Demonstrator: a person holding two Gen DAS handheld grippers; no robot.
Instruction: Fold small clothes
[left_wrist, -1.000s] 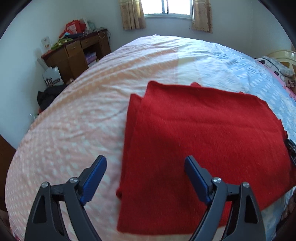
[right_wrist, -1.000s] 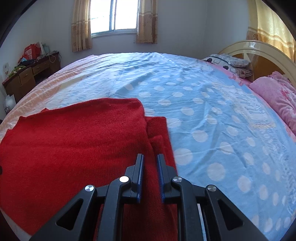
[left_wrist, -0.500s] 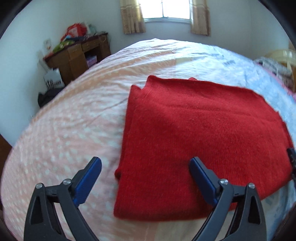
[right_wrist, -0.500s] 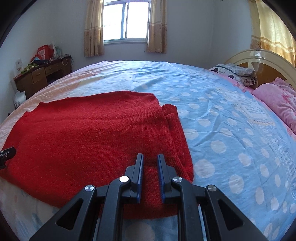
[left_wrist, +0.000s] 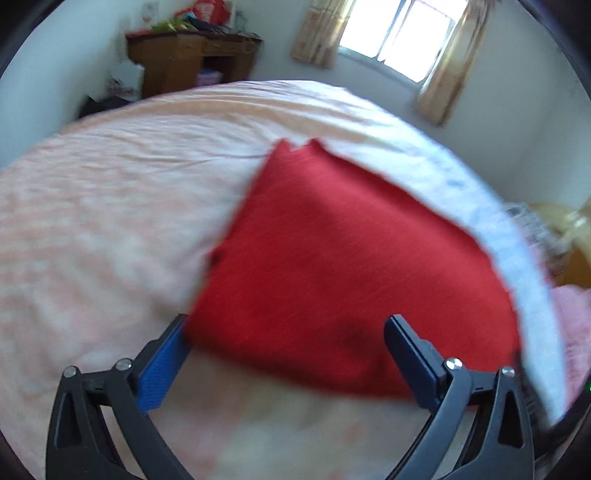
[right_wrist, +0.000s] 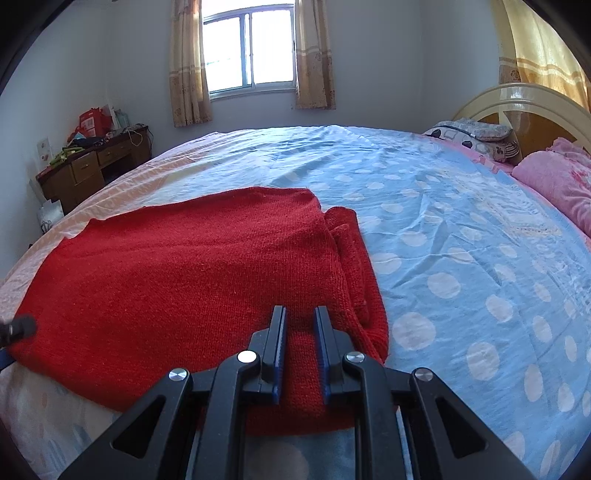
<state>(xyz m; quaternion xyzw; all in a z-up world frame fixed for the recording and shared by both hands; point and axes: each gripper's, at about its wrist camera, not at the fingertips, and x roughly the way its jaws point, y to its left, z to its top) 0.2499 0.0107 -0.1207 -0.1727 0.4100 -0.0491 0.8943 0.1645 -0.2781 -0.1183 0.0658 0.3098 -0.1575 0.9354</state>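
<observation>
A red knitted sweater lies flat on the bed, sleeves folded in; it also shows, blurred, in the left wrist view. My left gripper is open wide and empty, its blue pads straddling the sweater's near left corner just above it. My right gripper has its jaws nearly closed, with a narrow gap, over the sweater's near right hem; whether it pinches the fabric I cannot tell. The left gripper's tip shows at the sweater's left edge.
The bed sheet is pink on the left and blue with white dots on the right. Pink pillows and a headboard stand at the right. A wooden desk stands by the far left wall.
Both grippers have drawn back toward the sweater's near edge. The left gripper has swung and tilted, blurring its view. The right jaws stay nearly closed.
</observation>
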